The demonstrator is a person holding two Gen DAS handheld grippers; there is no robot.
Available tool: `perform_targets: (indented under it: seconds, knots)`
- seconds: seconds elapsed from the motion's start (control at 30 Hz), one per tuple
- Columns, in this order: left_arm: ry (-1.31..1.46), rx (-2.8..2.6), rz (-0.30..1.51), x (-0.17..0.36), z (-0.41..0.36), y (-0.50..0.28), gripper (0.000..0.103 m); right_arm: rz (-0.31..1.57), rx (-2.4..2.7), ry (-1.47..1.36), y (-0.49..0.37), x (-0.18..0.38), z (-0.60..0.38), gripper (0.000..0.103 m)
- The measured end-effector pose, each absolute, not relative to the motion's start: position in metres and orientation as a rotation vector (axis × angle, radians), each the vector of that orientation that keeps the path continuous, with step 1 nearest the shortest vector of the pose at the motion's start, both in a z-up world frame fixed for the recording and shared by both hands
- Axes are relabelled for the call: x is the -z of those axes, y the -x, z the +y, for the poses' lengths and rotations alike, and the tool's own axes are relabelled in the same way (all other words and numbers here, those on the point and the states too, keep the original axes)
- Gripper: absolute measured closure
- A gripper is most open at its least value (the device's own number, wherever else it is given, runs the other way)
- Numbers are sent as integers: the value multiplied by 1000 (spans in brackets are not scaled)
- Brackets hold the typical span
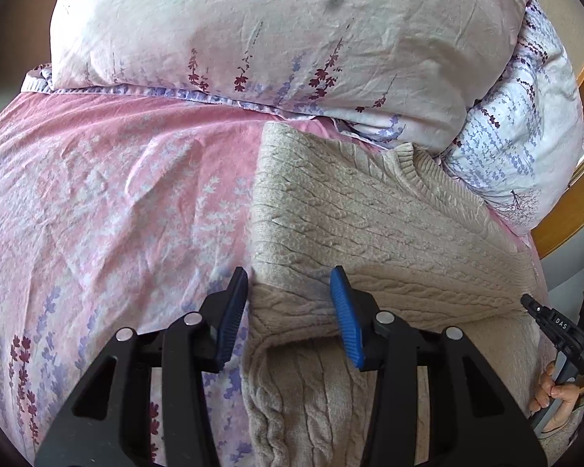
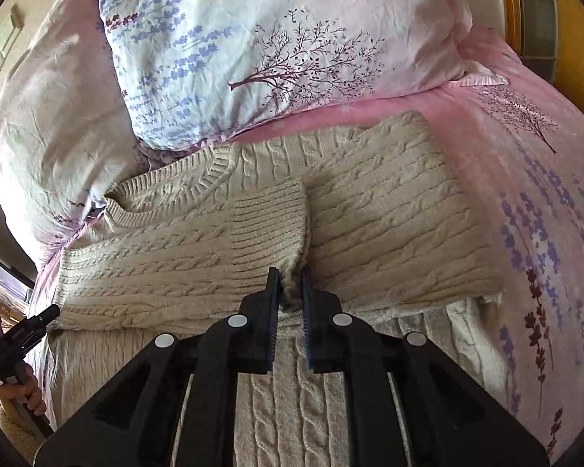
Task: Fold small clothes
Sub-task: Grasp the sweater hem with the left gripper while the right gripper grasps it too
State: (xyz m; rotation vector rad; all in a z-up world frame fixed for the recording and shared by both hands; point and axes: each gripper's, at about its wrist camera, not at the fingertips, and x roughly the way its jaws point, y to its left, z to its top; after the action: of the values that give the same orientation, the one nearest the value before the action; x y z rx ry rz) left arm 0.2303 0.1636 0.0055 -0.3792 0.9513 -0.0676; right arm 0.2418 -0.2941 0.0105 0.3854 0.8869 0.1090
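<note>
Pink floral sheet (image 1: 109, 179) covers the bed, with a pillow (image 1: 276, 39) at the far end and a second pillow (image 2: 276, 50) beside it; wood frame (image 1: 564, 202) shows at the edge. Your beige cable-knit sweater (image 1: 370, 218) lies flat on the sheet, neckline (image 2: 167, 190) toward the pillows and touching them. Both sleeves are folded across the chest: in the right view one sleeve crosses from the left, and its ribbed cuff (image 2: 268, 218) ends over the middle of the sweater, overlapping the other folded panel. Your right gripper (image 2: 291, 288) is nearly closed, jaws narrow, pinching a bit of knit at the cuff's lower corner. Your left gripper (image 1: 290, 292) has its jaws wide, blue pads (image 1: 344, 319) spread, and it grips nothing; it sits low over the left edge of the sweater where the folded sleeve meets the body, one pad over the sheet side, the other over the knit. Whether the pads touch the fabric, can't tell. Each view shows the opposite gripper at the frame edge, held in your hand (image 1: 556, 393).
</note>
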Motion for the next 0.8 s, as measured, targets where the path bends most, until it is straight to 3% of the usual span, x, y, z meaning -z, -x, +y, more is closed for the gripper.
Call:
perform_targets:
  seconds: [0.07,0.13,0.47,0.8]
  knots:
    - [405,94,946,-8,166,-221,60,879,-139,-419,-233,-20,-303,63]
    - [419,129,927,-14,169,-205,60,853,-168,-441,-214,-28,-314,47]
    - [519,272,892,-12,180,-86,59,882,-185,-620,-106,-4,-400,48]
    - [613,333,906,8,167,-20,60,896,-329,-728,-52,23,-397,57]
